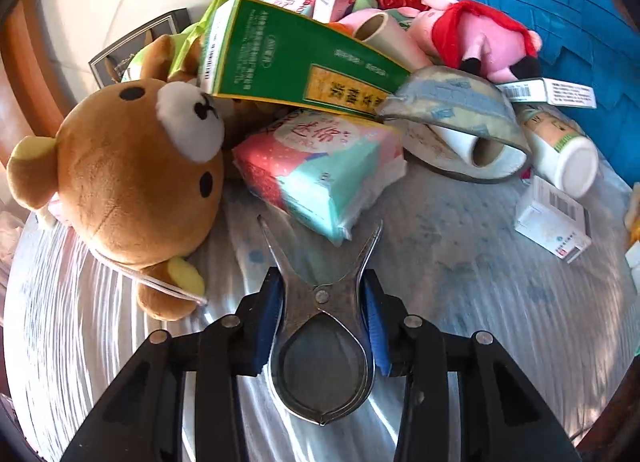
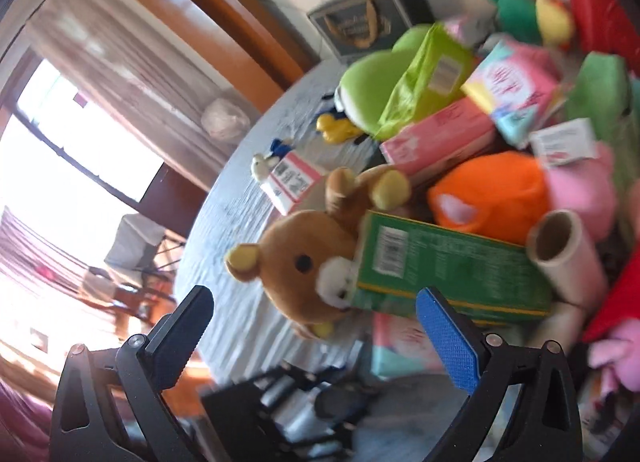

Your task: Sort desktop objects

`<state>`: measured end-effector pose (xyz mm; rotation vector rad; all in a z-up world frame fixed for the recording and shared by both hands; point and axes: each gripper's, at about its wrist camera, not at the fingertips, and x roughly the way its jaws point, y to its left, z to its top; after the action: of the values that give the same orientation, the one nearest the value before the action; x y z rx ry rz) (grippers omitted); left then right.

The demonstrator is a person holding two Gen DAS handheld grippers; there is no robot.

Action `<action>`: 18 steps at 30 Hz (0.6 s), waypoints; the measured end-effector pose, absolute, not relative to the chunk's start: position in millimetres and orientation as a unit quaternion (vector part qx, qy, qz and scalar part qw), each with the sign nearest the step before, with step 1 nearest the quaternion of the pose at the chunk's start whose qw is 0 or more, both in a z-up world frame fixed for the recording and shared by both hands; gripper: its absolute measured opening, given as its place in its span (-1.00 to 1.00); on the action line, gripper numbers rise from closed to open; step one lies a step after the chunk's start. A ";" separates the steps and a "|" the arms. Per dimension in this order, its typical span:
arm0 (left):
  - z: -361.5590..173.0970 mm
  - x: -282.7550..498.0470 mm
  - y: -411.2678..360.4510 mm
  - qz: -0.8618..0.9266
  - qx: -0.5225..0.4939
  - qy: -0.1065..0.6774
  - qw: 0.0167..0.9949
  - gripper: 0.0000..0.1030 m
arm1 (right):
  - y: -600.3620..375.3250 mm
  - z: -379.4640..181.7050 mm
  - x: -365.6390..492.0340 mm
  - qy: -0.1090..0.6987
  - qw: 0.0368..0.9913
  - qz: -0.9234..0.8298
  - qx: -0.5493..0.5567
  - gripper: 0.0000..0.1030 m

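Note:
My left gripper (image 1: 322,302) is shut on a large metal clip (image 1: 322,326), its prongs spread toward a pink and teal tissue pack (image 1: 324,170). A brown bear plush (image 1: 132,186) lies left of it under a green box (image 1: 288,62). My right gripper (image 2: 316,322) is open and empty, held above the table with the bear plush (image 2: 304,270) and green box (image 2: 448,274) between its fingers in view. The left gripper shows blurred at the bottom of the right wrist view (image 2: 288,410).
A pile covers the far table: pink pig plush (image 1: 480,38), tape roll (image 1: 460,118), cardboard tube (image 1: 380,28), white bottle (image 1: 568,158), small white boxes (image 1: 554,222), orange plush (image 2: 492,194), green bag (image 2: 424,82), pink box (image 2: 440,138). A blue crate (image 1: 552,2) stands far right. The table edge (image 2: 212,198) lies left.

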<state>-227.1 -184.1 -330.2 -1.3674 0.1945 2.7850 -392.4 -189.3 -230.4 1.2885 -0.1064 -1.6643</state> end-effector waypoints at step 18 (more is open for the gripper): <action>-326.1 -235.6 -196.0 0.897 -0.435 0.042 0.067 -0.25 | -273.0 -244.6 -413.1 0.088 0.501 -0.752 0.418 0.58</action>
<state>-235.6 -196.0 -326.1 -1.3120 0.1256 2.7035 -413.1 -273.0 -244.6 1.0107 0.2122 -1.8183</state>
